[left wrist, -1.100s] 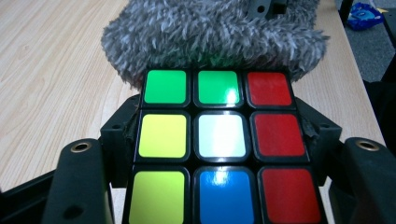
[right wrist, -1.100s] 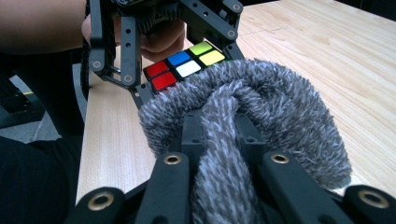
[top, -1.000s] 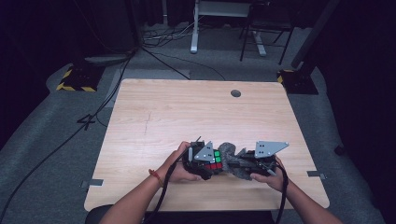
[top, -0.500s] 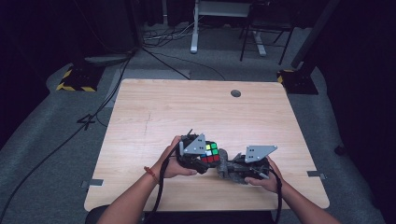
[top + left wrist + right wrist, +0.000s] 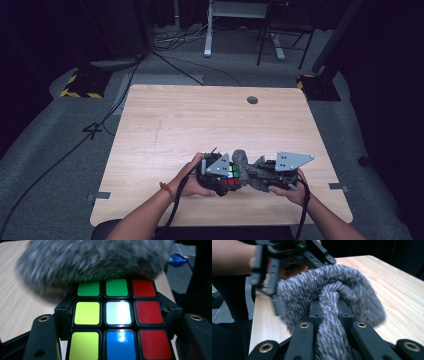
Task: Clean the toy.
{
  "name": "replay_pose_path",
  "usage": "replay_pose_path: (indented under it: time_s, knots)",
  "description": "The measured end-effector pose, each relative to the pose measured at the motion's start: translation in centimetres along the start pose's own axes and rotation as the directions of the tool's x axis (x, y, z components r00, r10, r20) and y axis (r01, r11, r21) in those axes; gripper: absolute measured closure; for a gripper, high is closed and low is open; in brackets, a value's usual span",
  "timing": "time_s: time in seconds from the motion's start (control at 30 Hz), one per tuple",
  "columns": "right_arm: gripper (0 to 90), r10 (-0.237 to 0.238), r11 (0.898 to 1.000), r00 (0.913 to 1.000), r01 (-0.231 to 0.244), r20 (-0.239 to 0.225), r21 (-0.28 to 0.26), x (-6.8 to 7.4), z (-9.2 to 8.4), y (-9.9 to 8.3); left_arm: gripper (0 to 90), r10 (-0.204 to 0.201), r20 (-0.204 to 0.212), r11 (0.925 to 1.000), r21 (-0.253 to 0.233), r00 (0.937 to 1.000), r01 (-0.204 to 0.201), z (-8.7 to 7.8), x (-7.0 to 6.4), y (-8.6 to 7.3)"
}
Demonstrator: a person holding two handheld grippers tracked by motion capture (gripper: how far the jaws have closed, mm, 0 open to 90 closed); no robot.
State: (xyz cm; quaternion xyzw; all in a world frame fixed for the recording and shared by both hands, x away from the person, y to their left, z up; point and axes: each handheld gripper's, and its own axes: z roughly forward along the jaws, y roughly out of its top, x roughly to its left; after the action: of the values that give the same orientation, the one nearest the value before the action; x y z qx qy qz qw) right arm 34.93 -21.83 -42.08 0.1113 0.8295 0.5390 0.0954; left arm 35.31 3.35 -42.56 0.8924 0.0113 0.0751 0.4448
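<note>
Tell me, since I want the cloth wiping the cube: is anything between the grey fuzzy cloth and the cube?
Nothing visible. The grey fuzzy cloth, pinched in the right gripper, lies directly against the far edge of the cube clamped in the left gripper.

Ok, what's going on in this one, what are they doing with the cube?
A person at a wooden table works with a gripper in each hand. The left gripper is clamped on a scrambled puzzle cube, its jaws on the cube's two sides. The right gripper pinches a fuzzy grey cloth, bunched between its jaws, and presses it against the cube's far edge, apparently wiping it. Both are near the table's front edge.
</note>
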Motion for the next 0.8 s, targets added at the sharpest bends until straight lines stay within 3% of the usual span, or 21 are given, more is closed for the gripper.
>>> replay_pose_path:
  time_s: [0.1, 0.3, 0.43, 0.57, 0.8]
  knots:
    - [78.7, 0.016, 0.999, 0.9999, -0.016, 0.004, 0.032, -0.3, 0.4, -0.7, 33.5, -0.021, 0.013, 0.9985, -0.051, 0.9997, 0.022, -0.8, 0.2, 0.1]
    - [78.7, 0.025, 0.994, 0.9994, -0.022, -0.023, 0.107, -0.2, 1.9, -1.7, 33.5, -0.032, -0.029, 0.9957, -0.087, 0.9991, 0.03, -2.3, 0.6, 0.3]
    - [78.7, 0.025, 0.992, 0.9987, -0.019, -0.044, 0.125, 0.1, 2.3, -1.8, 33.5, -0.04, -0.046, 0.9948, -0.095, 0.9982, 0.036, -2.7, 1.0, 0.1]
    - [78.7, 0.021, 0.996, 0.9986, -0.016, -0.049, 0.089, 0.1, 1.6, -1.3, 33.5, -0.058, -0.033, 0.9951, -0.082, 0.9977, 0.056, -2.3, 1.3, -0.4]
    - [78.7, 0.008, 1.0, 0.9993, -0.007, -0.037, 0.016, 0.0, 0.3, -0.6, 33.5, -0.044, 0.022, 0.9982, -0.041, 0.9988, 0.044, -0.6, 0.7, -0.4]
